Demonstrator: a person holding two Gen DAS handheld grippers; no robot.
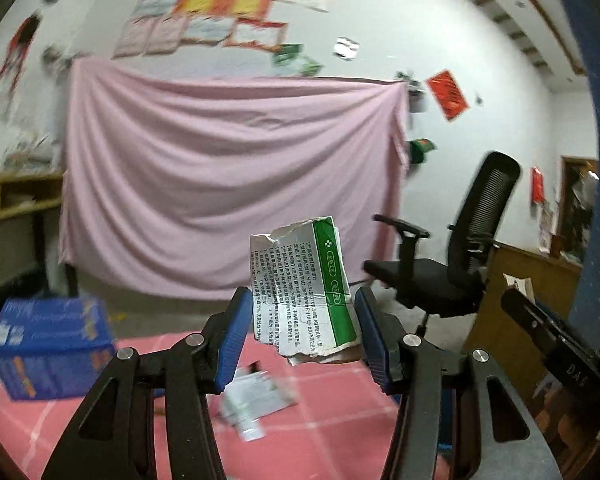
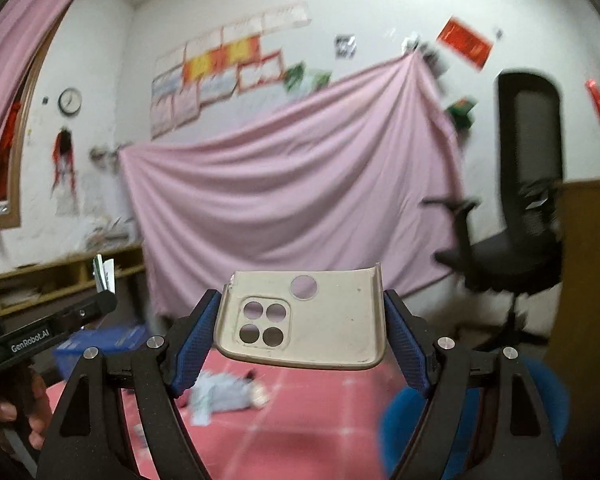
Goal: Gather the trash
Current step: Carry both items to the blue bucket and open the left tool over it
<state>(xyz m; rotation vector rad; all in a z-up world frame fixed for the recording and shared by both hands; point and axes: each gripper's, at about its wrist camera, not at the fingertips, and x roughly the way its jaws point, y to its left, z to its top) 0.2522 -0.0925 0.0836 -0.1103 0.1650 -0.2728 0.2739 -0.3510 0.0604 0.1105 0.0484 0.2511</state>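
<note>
My left gripper (image 1: 300, 322) is shut on a crumpled silver packet with a green stripe and printed text (image 1: 304, 292). It holds the packet upright in the air above the pink mat (image 1: 332, 408). My right gripper (image 2: 300, 334) is shut on a beige phone case with camera holes (image 2: 324, 320), gripped by its two long sides and held level. More trash lies on the mat below: white papers (image 1: 256, 404), seen blurred as a pale heap (image 2: 224, 396) in the right wrist view. The other gripper's black body shows at each view's edge (image 1: 552, 336) (image 2: 48, 328), with a hand (image 2: 12, 412) on it.
A blue cardboard box (image 1: 48, 344) (image 2: 100, 342) stands on the mat's left side. A black office chair (image 1: 456, 264) (image 2: 520, 240) is at the right, beside a wooden desk (image 1: 512, 320). A pink sheet (image 1: 228, 180) hangs behind. A blue round object (image 2: 472, 412) lies low right.
</note>
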